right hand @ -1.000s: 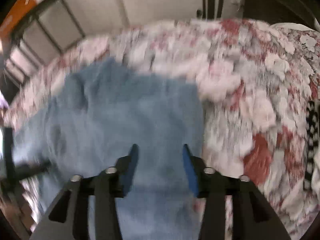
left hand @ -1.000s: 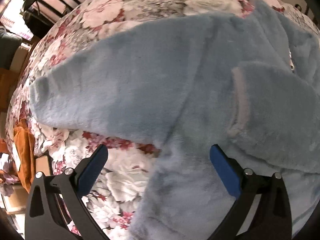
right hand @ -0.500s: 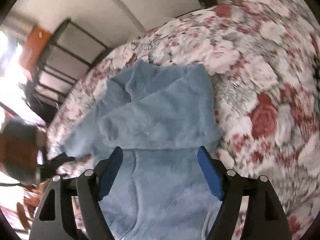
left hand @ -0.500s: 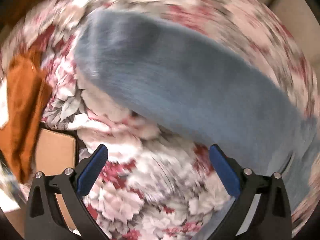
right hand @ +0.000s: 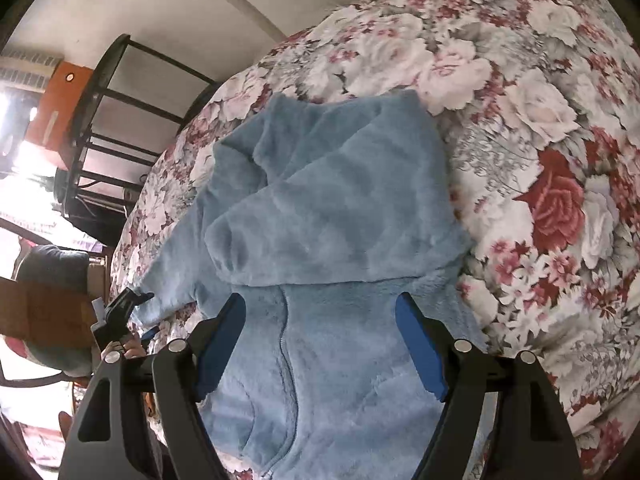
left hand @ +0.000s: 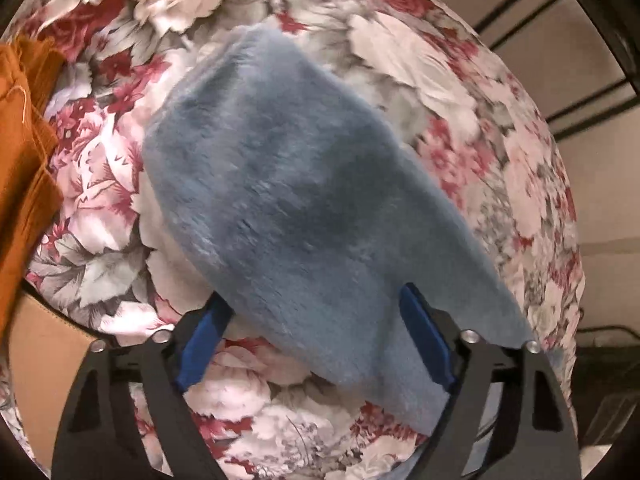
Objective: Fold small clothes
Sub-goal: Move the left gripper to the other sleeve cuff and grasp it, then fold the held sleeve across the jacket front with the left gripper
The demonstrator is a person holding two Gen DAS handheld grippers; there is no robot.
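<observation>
- Blue fleece jacket (right hand: pixel 328 240) lies spread on floral bedspread (right hand: pixel 540 140); fuzzy pile, front zipper (right hand: pixel 290 360) runs down the middle toward 6 o'clock in right wrist view.
- Hood/upper part folded over the body, its lower edge crossing just above the right gripper's tips.
- One sleeve (left hand: pixel 296 200) stretches out alone over the bedspread (left hand: pixel 420 60) in left wrist view, cuff end toward 11 o'clock, wider end toward 5 o'clock.
- Left gripper (left hand: pixel 316 332): points steeply down over the sleeve, jaws have just been closing, but a wide gap remains. Sleeve's wide end lies between the blue pads; fleece overlaps the left pad (left hand: pixel 204 344) tip and sits against the right pad. Cannot tell that pads press it — reads as straddling, not clamped.
- Right gripper (right hand: pixel 320 340): jaws have just been opening, now wide apart, nothing clamped. Jacket body and zipper lie below and between the pads, apart from them.
- Left gripper also seen in right wrist view at 9 o'clock (right hand: pixel 120 312), at the sleeve's cuff end, with fingers of a hand (right hand: pixel 132 346) just under it.
- Orange cloth (left hand: pixel 20 168) at 9 o'clock edge of left view, on the bedspread's edge, apart from the sleeve.
- Brown cardboard (left hand: pixel 44 344) at 8 o'clock, below the orange cloth.
- Black metal rack (right hand: pixel 116 128) at 10 o'clock in right view, beyond the bed, against pale wall.
</observation>
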